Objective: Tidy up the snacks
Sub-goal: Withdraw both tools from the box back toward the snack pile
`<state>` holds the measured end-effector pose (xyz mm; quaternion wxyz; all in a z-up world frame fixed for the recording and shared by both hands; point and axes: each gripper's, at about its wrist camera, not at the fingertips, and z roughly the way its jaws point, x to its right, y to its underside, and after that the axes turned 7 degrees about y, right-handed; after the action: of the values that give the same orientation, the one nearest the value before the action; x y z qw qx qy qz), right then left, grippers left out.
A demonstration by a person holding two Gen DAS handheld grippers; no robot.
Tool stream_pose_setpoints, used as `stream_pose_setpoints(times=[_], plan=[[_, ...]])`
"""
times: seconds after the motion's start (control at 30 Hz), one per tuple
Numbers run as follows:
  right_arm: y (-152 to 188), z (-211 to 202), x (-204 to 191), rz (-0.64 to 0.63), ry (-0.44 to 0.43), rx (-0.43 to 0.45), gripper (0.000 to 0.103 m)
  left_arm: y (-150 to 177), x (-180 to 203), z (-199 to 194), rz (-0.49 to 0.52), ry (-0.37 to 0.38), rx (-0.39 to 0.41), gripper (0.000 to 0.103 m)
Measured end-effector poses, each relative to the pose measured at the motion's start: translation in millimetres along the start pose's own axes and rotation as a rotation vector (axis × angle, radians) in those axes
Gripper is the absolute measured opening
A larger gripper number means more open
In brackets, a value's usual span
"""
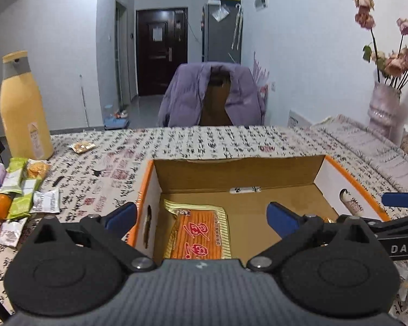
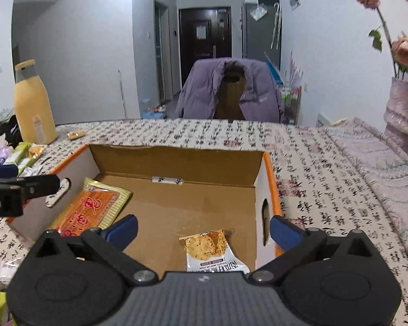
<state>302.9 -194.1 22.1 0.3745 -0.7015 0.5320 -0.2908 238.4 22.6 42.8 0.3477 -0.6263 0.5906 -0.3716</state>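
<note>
Two packets already lie in the cardboard box (image 2: 176, 163), so with both the left gripper (image 1: 201, 217) and right gripper (image 2: 204, 229) spread wide and empty, the left should reach the loose snacks (image 1: 27, 187) beside the box.

The table (image 1: 204, 146) carries the cardboard box (image 1: 348, 187) and bottle (image 1: 24, 108).

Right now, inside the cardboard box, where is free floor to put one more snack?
The cardboard box has bare floor in the middle and along the back wall, between the orange packet on its left and the small cracker packet front right. Outside, the snack pile beside the yellow bottle is crowded.
</note>
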Motion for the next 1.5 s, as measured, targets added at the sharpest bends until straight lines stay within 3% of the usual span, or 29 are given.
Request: stream_pose_setpoints(times=[0.43,0.53,0.9,1.23,1.5], plan=[[41.4,-102.5,9.0,0.005,-0.013,0.214,0.103,36.2,-5.2,-99.8,-0.028,0.001,0.246,0.103],[55.9,-121.1,10.0,-0.001,-0.013,0.245,0.103,49.2,-5.7,-116.2,-0.03,0.007,0.264,0.103],[107.5,-163.5,21.0,0.03,0.008,0.287,0.103,96.9,-14.6,-145.9,-0.055,0.031,0.216,0.103],[156.0,-166.0,37.7,0.05,0.02,0.162,0.103,142.1,-37.3,-145.9,-0.121,0.046,0.081,0.103],[160.1,-141.4,56.1,0.079,0.105,0.063,0.103,154.2,-40.8,-140.6,-0.141,0.038,0.027,0.103]])
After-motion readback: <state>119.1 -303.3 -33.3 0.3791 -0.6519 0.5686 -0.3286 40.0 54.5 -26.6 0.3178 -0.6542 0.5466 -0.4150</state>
